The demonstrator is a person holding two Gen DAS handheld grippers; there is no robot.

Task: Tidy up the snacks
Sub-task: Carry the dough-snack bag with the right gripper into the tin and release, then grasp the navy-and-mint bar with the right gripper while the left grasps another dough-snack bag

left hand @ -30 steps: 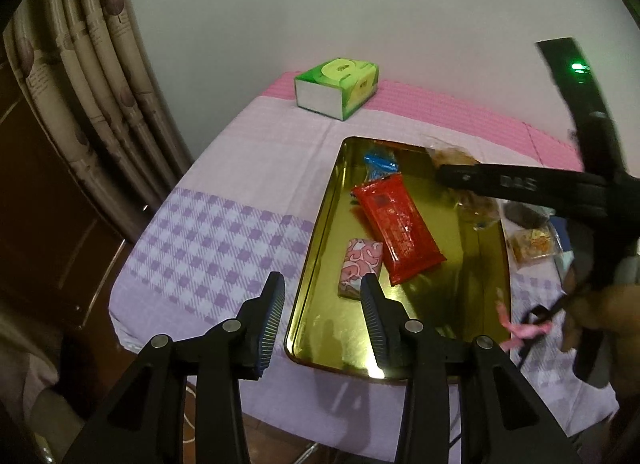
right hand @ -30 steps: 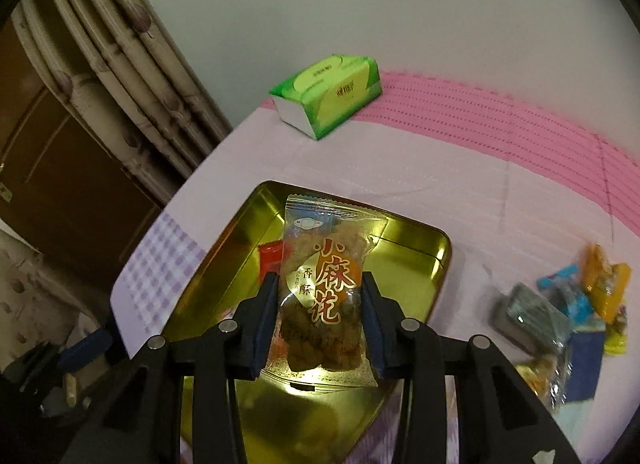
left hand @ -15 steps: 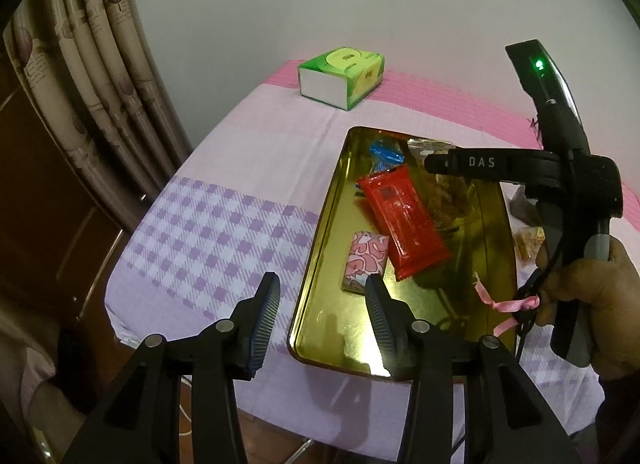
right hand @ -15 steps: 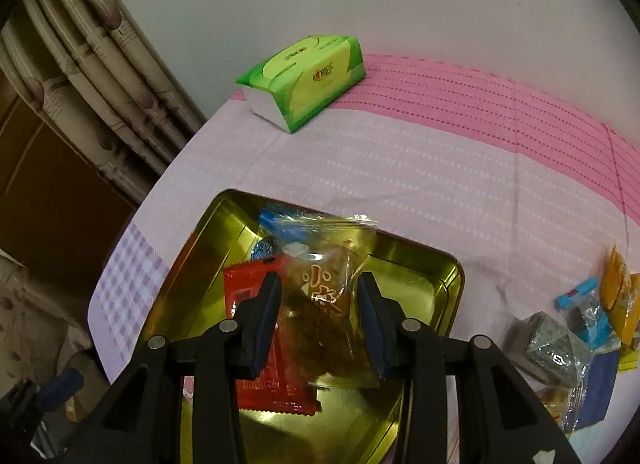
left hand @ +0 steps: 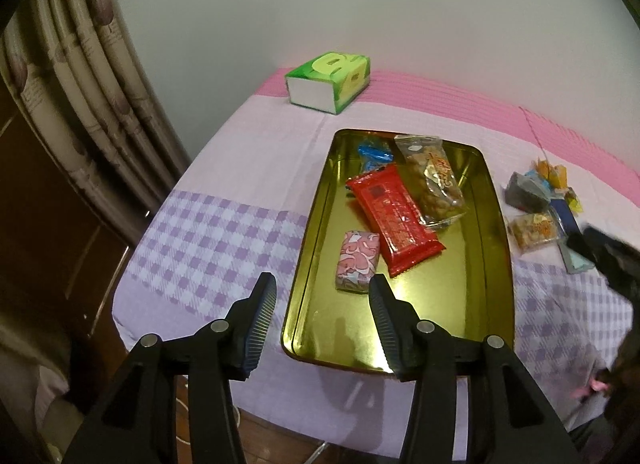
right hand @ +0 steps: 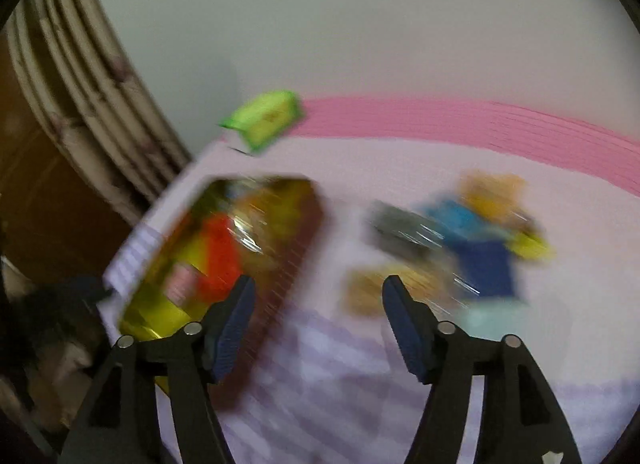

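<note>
A gold tray [left hand: 496, 288] lies on the table and holds a red packet [left hand: 394, 226], a clear bag of fried twists [left hand: 434, 180], a pink-patterned packet [left hand: 358, 260] and a blue candy [left hand: 374, 152]. My left gripper [left hand: 322, 318] is open and empty, hovering above the tray's near end. My right gripper [right hand: 316, 318] is open and empty; its view is motion-blurred, with the tray [right hand: 280, 200] at left and a loose snack pile [right hand: 460, 232] ahead. The right gripper's black body shows at the right edge of the left wrist view [left hand: 612, 260].
A green tissue box [left hand: 328, 80] stands at the back left of the table. Several loose snacks [left hand: 536, 204] lie right of the tray. A curtain [left hand: 80, 84] hangs at left. The table's front edge runs just below the tray.
My right gripper let go of the bag of fried twists, which now lies in the tray, opened wide and swung right toward the loose snacks. My left gripper has barely moved.
</note>
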